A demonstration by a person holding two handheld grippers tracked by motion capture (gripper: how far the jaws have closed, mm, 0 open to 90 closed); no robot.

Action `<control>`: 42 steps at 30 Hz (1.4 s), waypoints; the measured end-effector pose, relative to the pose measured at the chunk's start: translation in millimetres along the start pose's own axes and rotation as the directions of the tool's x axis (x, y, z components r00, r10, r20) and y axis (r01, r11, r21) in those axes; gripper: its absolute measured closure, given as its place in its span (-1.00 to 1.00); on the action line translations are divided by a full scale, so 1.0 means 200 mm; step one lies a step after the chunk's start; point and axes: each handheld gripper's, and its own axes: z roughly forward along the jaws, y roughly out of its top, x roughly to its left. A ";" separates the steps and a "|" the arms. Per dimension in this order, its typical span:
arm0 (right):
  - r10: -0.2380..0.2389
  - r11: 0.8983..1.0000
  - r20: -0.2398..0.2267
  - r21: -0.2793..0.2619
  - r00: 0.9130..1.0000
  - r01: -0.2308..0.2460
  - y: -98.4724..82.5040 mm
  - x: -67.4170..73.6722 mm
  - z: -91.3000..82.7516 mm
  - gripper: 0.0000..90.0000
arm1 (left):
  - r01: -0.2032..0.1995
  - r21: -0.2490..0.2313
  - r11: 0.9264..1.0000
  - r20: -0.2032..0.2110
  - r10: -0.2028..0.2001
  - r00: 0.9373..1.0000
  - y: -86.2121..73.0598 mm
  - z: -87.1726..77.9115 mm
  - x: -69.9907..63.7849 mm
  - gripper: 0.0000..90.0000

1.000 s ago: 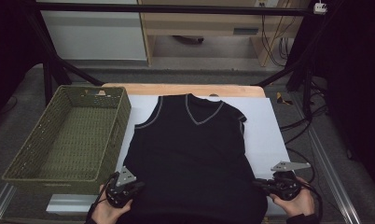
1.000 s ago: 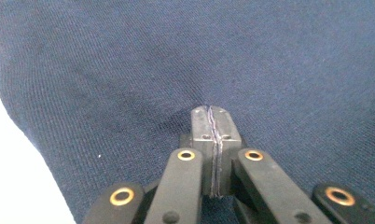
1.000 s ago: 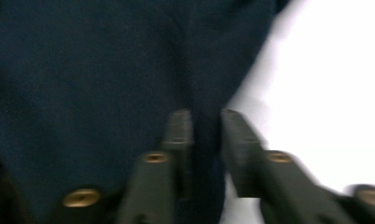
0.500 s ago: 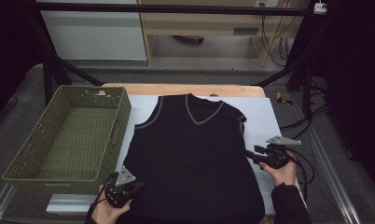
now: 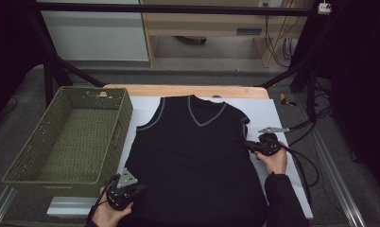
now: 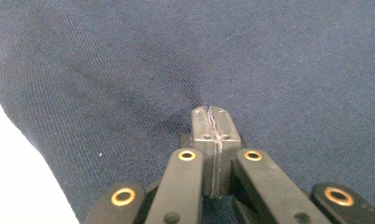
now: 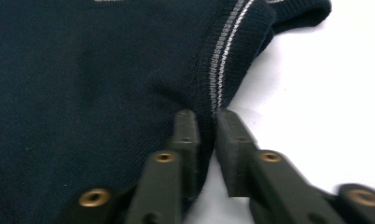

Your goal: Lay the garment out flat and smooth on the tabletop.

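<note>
Dark sleeveless vest (image 5: 195, 156) lies flat, front up, on the white sheet (image 5: 282, 118) across the middle of the high view, V-neck toward the top of the frame, hem at the bottom edge. Green woven basket (image 5: 65, 142) sits at the left of the frame, just beside the vest's left edge. Left gripper (image 5: 123, 191) at lower left of the high view, on the vest's lower corner, held from below by the left hand (image 5: 107, 215), which comes in from the bottom edge, grey plate on top tilted up. In the left gripper view its jaws are pressed tight together with no gap, tips resting on the knit; a small pucker of cloth at the tips, but whether any fabric is pinched between them cannot be told. Right gripper (image 5: 261, 145) at right of centre in the high view, at the vest's right side seam below the armhole, pointing left into the cloth. Right hand (image 5: 273, 161) grips it from behind, forearm in a dark sleeve (image 5: 285, 201) running up from the bottom right. In the right gripper view the jaws have just been closing and stand nearly together, a narrow slit left, with the striped armhole trim (image 7: 220, 60) and the vest's edge running into that slit.
</note>
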 end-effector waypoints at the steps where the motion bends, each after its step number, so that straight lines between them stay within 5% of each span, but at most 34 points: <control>1: -0.003 1.000 0.002 0.001 1.000 0.003 0.00 0.00 -0.01 0.88 | -0.003 0.005 1.000 0.000 0.003 1.000 0.00 0.00 0.00 1.00; 6: 0.004 1.000 -0.004 -0.012 1.000 -0.004 0.03 -0.01 -0.09 0.93 | -0.018 0.020 1.000 -0.011 0.018 1.000 -0.01 -0.04 -0.02 1.00; 11: -0.062 0.997 0.043 -0.047 0.997 0.064 0.07 0.01 -0.18 0.88 | -0.007 0.005 1.000 -0.007 0.007 1.000 -0.03 -0.07 -0.02 1.00; 14: -0.046 0.996 0.025 -0.071 0.999 0.047 0.06 0.03 -0.18 0.39 | 0.013 -0.021 1.000 -0.014 -0.013 1.000 -0.04 -0.08 -0.03 0.97; 16: -0.052 0.996 0.009 -0.076 0.999 0.052 0.03 0.05 -0.21 0.22 | 0.026 -0.020 0.999 -0.016 -0.026 1.000 -0.06 -0.09 -0.04 0.62; 18: -0.051 0.996 -0.013 -0.073 0.999 0.050 -0.02 0.08 -0.26 0.12 | 0.034 -0.030 0.999 -0.005 -0.035 0.999 -0.07 -0.11 -0.06 0.47; 21: -0.049 0.997 -0.044 -0.054 0.998 0.047 -0.14 0.14 -0.31 0.01 | 0.009 -0.035 0.999 -0.035 -0.010 0.999 -0.08 -0.10 -0.08 0.12; 27: -0.062 0.998 -0.047 0.023 0.997 0.064 -0.33 0.21 -0.39 -0.04 | 0.006 -0.001 1.000 -0.059 -0.006 0.998 -0.09 -0.05 -0.06 -0.16; 32: -0.044 0.996 -0.077 0.069 0.996 0.049 -0.43 0.24 -0.43 0.12 | 0.029 0.000 1.000 -0.075 -0.029 0.997 -0.08 -0.05 -0.05 0.06; 33: -0.045 0.993 -0.091 0.102 0.995 0.054 -0.44 0.25 -0.42 0.14 | 0.030 0.000 1.000 -0.082 -0.030 0.996 -0.08 -0.05 -0.04 0.22; 34: -0.061 0.995 -0.076 0.074 0.995 0.067 -0.46 0.26 -0.42 0.22 | 0.036 0.000 0.999 -0.075 -0.036 0.997 -0.08 -0.05 -0.04 0.40; 37: -0.057 0.994 -0.086 0.092 0.995 0.065 -0.46 0.27 -0.42 0.75 | 0.037 0.008 0.999 -0.049 -0.037 0.998 -0.07 -0.05 -0.04 0.91; 42: -0.007 0.990 -0.092 0.137 0.996 0.020 -0.44 0.26 -0.43 0.91 | -0.005 0.027 1.000 -0.066 0.007 0.998 -0.06 -0.06 -0.06 0.98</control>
